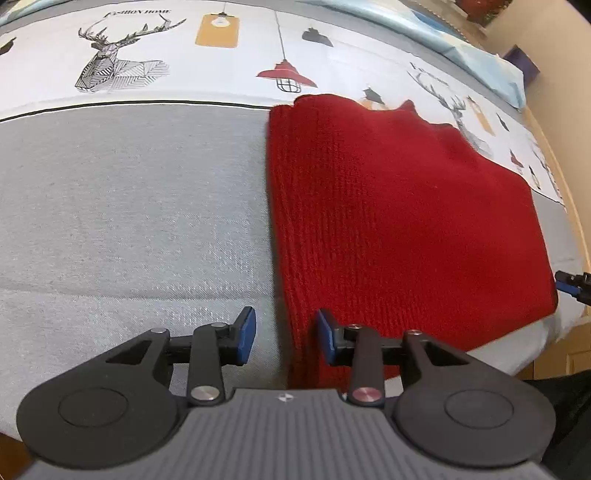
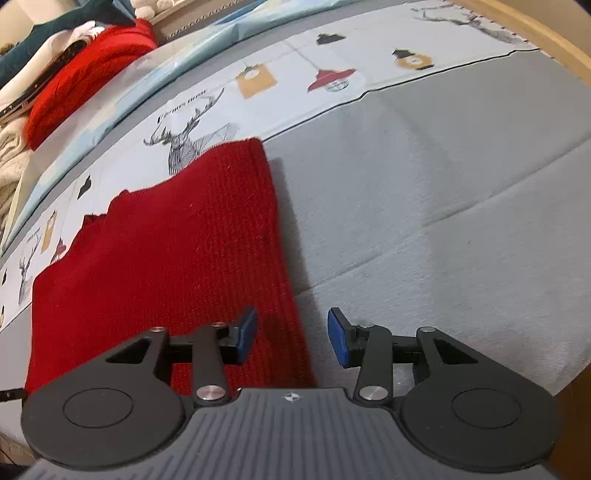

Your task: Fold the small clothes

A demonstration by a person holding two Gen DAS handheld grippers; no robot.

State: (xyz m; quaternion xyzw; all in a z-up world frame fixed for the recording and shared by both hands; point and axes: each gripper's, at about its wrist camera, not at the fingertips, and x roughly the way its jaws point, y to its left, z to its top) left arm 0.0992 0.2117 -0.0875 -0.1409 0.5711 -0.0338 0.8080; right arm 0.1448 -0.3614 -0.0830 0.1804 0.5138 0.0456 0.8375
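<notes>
A red knitted garment [image 1: 399, 206] lies folded flat on a grey and white printed cloth [image 1: 129, 206]. In the left wrist view my left gripper [image 1: 286, 332] hovers open over the garment's left edge near its front corner, one blue pad over the grey cloth and the other over the knit. In the right wrist view my right gripper [image 2: 293, 332] stands open across the right edge of the same garment [image 2: 166, 258], its left pad over the knit and its right pad over the cloth [image 2: 443, 221]. Neither pair of pads presses on anything. A blue-padded fingertip [image 1: 570, 286] of the right gripper shows at the garment's far right corner.
A heap of other clothes, one red [image 2: 85, 74], one dark teal [image 2: 55, 33] and some pale ones, lies at the back left in the right wrist view. A light blue sheet [image 1: 480, 62] runs along the back. A wooden edge [image 2: 535, 33] borders the surface.
</notes>
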